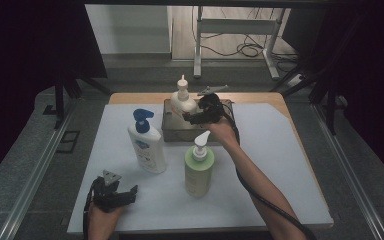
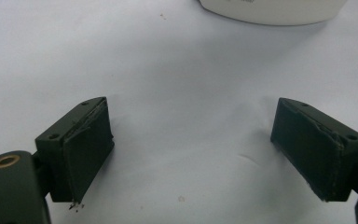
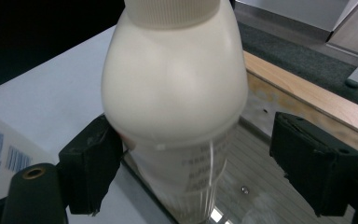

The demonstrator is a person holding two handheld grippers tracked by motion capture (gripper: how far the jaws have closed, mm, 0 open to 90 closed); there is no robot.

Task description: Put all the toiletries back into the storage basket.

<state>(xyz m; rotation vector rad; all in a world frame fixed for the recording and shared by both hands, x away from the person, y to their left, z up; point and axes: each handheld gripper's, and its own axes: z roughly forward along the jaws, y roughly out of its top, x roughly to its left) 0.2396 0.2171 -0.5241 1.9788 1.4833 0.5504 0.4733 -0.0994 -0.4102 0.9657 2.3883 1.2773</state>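
A cream pump bottle [image 1: 182, 101] stands in a metal tray [image 1: 172, 134] at the back of the white mat. My right gripper [image 1: 190, 118] is open around its body [image 3: 175, 84]. The left pad [image 3: 91, 161] touches the bottle and the right pad [image 3: 314, 161] stands clear of it. A white bottle with a blue pump [image 1: 146, 144] and a green bottle with a white pump [image 1: 199, 167] stand on the mat in front of the tray. My left gripper [image 1: 126, 194] rests open near the front left of the mat [image 2: 186, 70], with nothing between its jaws.
The base of the white bottle [image 2: 270, 11] lies just ahead of the left gripper. A wooden table edge [image 3: 307, 88] runs behind the tray. Dark curtains, a table frame [image 1: 230, 30] and floor cables lie beyond the table.
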